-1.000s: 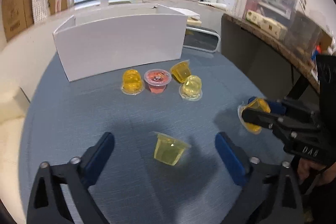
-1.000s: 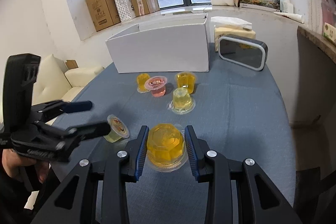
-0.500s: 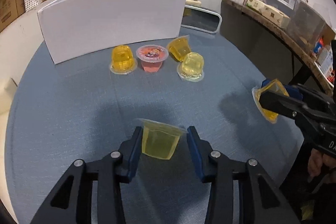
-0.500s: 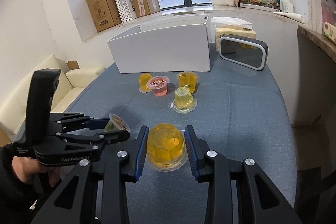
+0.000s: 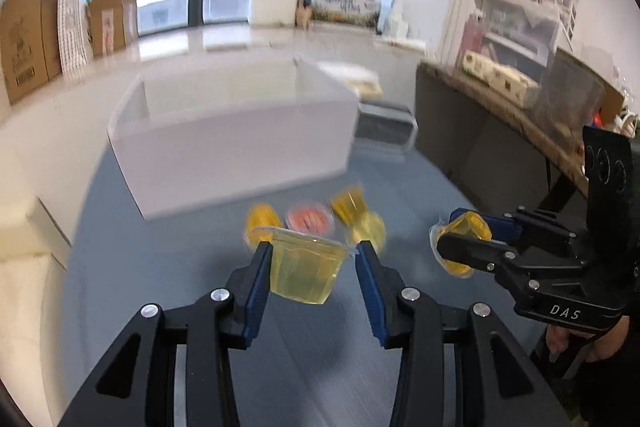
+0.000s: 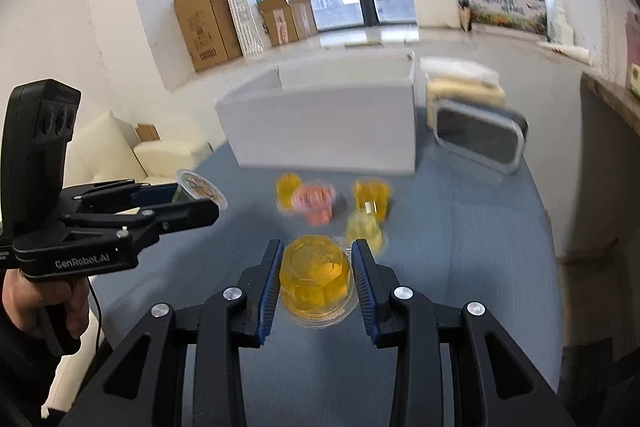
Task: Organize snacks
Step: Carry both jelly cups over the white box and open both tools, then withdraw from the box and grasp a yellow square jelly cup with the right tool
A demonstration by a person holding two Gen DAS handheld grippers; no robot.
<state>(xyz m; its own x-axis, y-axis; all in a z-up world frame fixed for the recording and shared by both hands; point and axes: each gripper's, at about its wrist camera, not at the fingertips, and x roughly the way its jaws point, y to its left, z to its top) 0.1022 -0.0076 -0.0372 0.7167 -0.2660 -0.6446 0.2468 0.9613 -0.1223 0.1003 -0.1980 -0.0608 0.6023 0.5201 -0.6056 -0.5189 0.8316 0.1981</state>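
Note:
My left gripper (image 5: 314, 251) is shut on a pale yellow jelly cup (image 5: 304, 273), held upright above the blue-grey table (image 5: 152, 267). In the right wrist view that left gripper (image 6: 192, 199) shows at the left with the cup's printed lid (image 6: 198, 187) facing up. My right gripper (image 6: 318, 247) is shut on an orange faceted jelly (image 6: 316, 275), also visible as the right gripper (image 5: 460, 239) in the left wrist view. Several jelly cups, among them a pink one (image 5: 310, 219), lie blurred in front of the open white box (image 5: 240, 147).
A grey-framed flat panel (image 6: 476, 137) leans beside the white box (image 6: 328, 131). A cream sofa (image 6: 132, 155) lies left of the table, a dark shelf with boxes (image 5: 500, 87) on the right. Cardboard boxes (image 6: 208, 23) line the windowsill.
The left gripper closed on the pale yellow cup that lay on the table and lifted it. Both grippers rose a little; the right kept its hold on the orange jelly.

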